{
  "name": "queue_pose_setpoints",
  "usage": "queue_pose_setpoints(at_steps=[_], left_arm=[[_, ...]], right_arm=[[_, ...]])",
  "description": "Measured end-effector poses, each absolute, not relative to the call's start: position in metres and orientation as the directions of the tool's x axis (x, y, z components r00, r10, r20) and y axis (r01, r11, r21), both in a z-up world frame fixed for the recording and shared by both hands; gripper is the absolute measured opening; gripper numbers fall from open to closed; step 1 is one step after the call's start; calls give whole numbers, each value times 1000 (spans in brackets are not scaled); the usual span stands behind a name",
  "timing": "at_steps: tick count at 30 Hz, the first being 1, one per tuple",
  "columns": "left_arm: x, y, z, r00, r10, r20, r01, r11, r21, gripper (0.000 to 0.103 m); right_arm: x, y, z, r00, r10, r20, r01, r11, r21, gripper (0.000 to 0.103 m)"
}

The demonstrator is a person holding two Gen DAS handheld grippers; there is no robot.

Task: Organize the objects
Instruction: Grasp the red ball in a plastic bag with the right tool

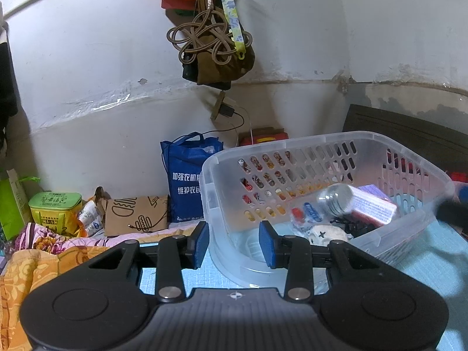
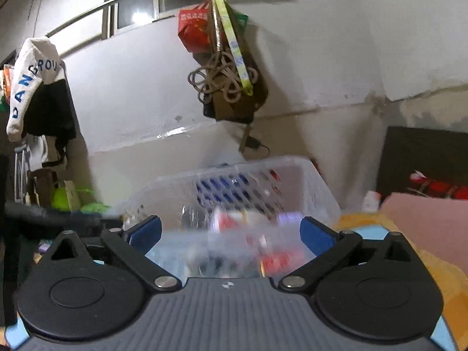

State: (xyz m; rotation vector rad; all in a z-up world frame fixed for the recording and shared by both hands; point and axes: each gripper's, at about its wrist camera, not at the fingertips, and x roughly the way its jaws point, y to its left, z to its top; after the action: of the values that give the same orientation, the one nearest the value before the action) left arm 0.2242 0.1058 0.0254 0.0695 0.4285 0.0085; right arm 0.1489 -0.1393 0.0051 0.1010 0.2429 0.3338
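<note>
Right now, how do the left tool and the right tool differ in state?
The left tool has its blue pads set narrow, astride the clear basket near wall; whether they pinch it is unclear. The right tool stands wide open, empty, and its view is motion-blurred while the left's is sharp. Both face the basket.

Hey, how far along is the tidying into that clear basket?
Done: a plastic bottle, a purple box and a few small items already lie in the clear basket. In hand: the left gripper is closed on the basket's near wall; the right gripper is open and empty. Left: the cartons and bags by the wall remain outside.
</note>
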Motion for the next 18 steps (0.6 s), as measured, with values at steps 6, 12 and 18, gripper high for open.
queue_pose_setpoints(at_steps=[6,12,18], left_arm=[[223,106,24,910,25,-415,5,997,71,41],[221,106,23,911,24,-412,8,997,75,41],[221,107,23,911,24,-412,9,997,78,41]], right_arm=[[130,-128,-28,868,370,-331,-336,929,157,103],[109,-98,-56,804,466,-369,-413,884,218,103],[86,-59,-78,834,432,-343,-397,902,170,102]])
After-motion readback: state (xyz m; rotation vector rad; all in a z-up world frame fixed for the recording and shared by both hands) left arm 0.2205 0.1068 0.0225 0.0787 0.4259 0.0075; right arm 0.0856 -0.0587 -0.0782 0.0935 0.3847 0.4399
